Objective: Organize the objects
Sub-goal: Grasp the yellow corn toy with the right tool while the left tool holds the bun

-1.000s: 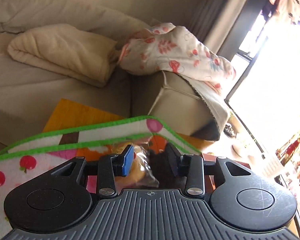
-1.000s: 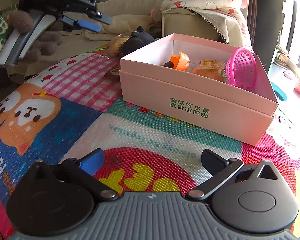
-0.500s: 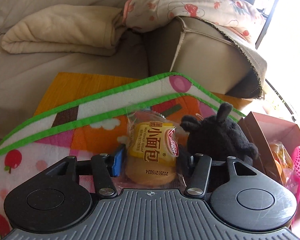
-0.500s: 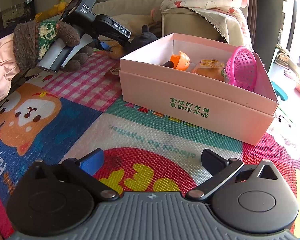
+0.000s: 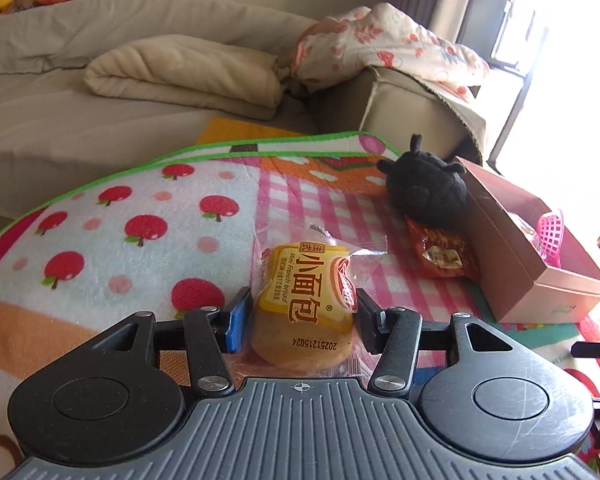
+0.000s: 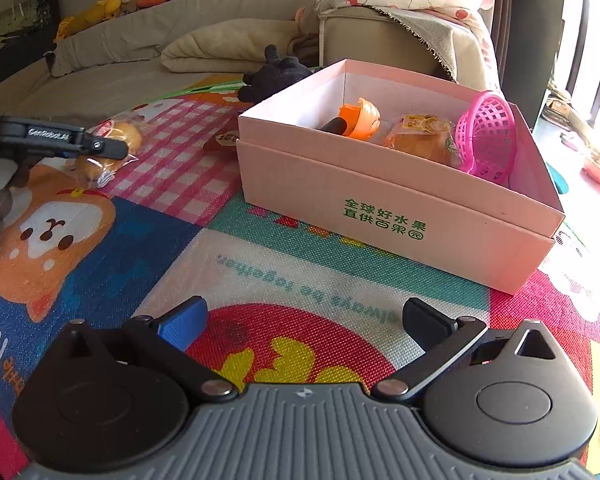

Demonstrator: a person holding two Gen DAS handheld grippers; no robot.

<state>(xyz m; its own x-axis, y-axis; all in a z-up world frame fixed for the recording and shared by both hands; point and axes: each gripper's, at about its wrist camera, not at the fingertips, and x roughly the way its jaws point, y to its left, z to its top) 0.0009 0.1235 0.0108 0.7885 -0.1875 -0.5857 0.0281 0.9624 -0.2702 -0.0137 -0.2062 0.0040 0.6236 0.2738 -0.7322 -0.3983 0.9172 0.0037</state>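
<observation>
Between the left gripper's (image 5: 300,320) blue and black pads sits a wrapped mini bread (image 5: 303,305), its yellow label facing up; the pads stand at its two sides and seem to touch the wrapper, though whether they press it is not clear. From the right wrist view the bread hangs just above the play mat (image 6: 148,248), near the mat's far left part by the checked pink patch. Beside it, toward the mat's far edge, lies a red snack packet (image 5: 440,254) against the pink box (image 6: 380,216), with a black plush toy (image 5: 424,190) just behind the packet. Inside the box are an orange toy (image 6: 358,118), another wrapped bread (image 6: 420,140) and a pink basket (image 6: 488,136) at its right end. The right gripper (image 6: 302,318) hovers over the mat's near part, jaws spread wide with nothing between them.
</observation>
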